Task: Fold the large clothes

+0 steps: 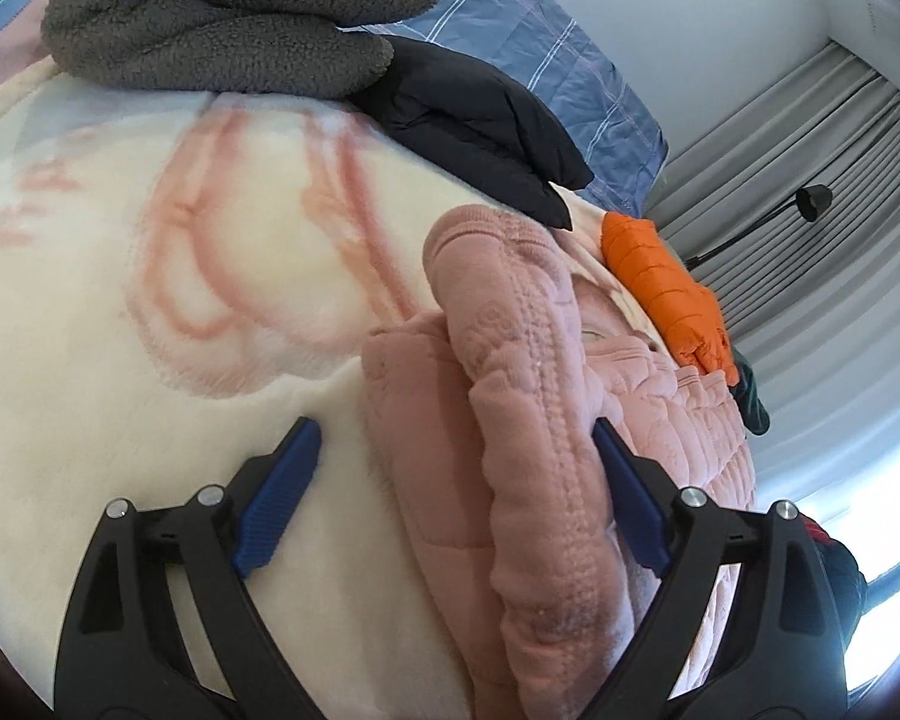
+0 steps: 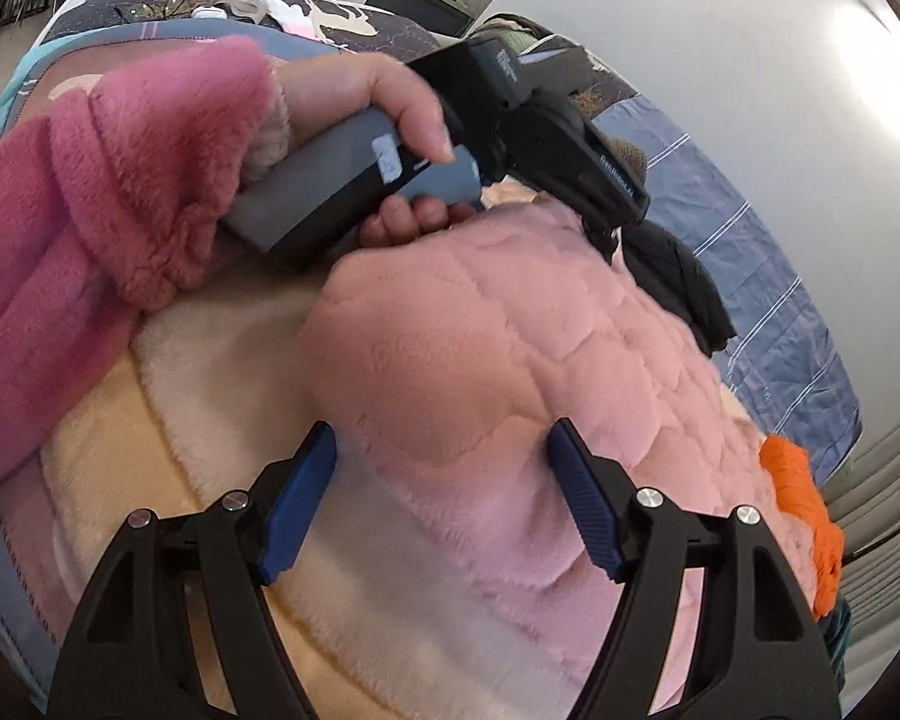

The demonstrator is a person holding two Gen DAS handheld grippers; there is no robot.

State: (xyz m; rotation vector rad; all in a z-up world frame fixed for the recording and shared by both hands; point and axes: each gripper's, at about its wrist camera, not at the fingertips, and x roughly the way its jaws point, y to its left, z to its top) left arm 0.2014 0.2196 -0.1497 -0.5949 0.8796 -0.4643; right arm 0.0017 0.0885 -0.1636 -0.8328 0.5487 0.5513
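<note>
Blue-padded left gripper (image 1: 456,450) and right gripper (image 2: 444,456) both gape, unclenched, over the bulky pink quilted garment (image 1: 540,420) on the cream fleece-covered bed (image 1: 150,360), so a shallow bite risks slipping off its thick fold.

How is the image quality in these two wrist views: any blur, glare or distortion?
Left wrist view: sharp, strong fisheye bending, window blown out at the lower right. Right wrist view: pink quilted garment and hand slightly motion-blurred, glare patch on the wall.

Bedroom: bed (image 1: 570,60), curtains (image 1: 810,150).
</note>
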